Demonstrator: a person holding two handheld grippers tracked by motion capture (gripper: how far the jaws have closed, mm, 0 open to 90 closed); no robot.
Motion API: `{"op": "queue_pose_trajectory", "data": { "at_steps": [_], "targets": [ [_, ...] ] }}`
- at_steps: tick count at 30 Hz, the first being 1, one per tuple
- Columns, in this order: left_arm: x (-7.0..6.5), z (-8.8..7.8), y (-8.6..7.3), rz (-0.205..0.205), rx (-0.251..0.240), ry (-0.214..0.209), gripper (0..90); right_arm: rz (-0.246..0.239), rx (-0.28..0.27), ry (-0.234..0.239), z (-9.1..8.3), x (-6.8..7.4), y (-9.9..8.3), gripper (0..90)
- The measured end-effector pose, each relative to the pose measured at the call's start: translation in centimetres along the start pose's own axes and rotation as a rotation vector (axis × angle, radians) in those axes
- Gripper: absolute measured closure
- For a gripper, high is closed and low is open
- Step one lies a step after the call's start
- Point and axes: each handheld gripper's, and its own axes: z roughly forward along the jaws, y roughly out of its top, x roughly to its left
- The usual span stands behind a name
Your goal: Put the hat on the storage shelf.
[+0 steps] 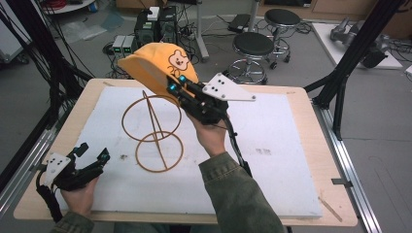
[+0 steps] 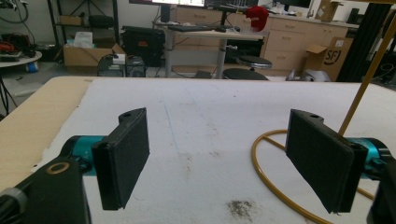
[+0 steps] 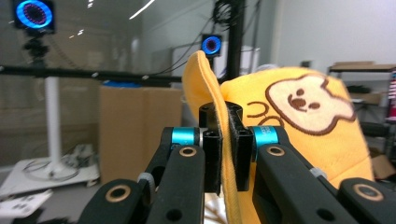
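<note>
A yellow cap (image 1: 158, 65) with a cartoon bear patch hangs in the air above the far side of the table. My right gripper (image 1: 176, 85) is shut on its edge; in the right gripper view the yellow fabric (image 3: 308, 121) is pinched between the two black pads (image 3: 240, 140). Just below and left of the cap stands a wire hat stand (image 1: 153, 131), two gold rings joined by thin rods, on the white mat (image 1: 272, 160). My left gripper (image 1: 92, 153) rests open near the front left corner; its pads (image 2: 123, 156) have nothing between them, and the stand's base ring (image 2: 266, 172) lies ahead to the right.
The white mat covers most of a wooden table (image 1: 311, 121). Black frame posts (image 1: 354, 53) rise at the right and left. Two round stools (image 1: 252, 48) and boxes with cables sit on the floor beyond the far edge.
</note>
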Motion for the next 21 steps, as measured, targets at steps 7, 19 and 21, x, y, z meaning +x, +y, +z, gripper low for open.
{"op": "queue_pose_trajectory", "data": {
  "at_steps": [7, 19, 21],
  "targets": [
    [0.1, 0.0, 0.0, 0.000, 0.002, 0.000, 22.2, -0.010, 0.045, 0.073, 1.2, 1.9, -1.5, 86.3],
    [0.0, 0.1, 0.0, -0.008, 0.003, -0.005, 22.2, 0.029, 0.160, 0.170, 2.4, 3.7, -5.9, 86.0],
    [0.0, 0.1, 0.0, -0.009, 0.003, -0.005, 22.1, 0.023, 0.161, 0.180, 2.5, 4.1, -6.4, 85.9]
  ]
}}
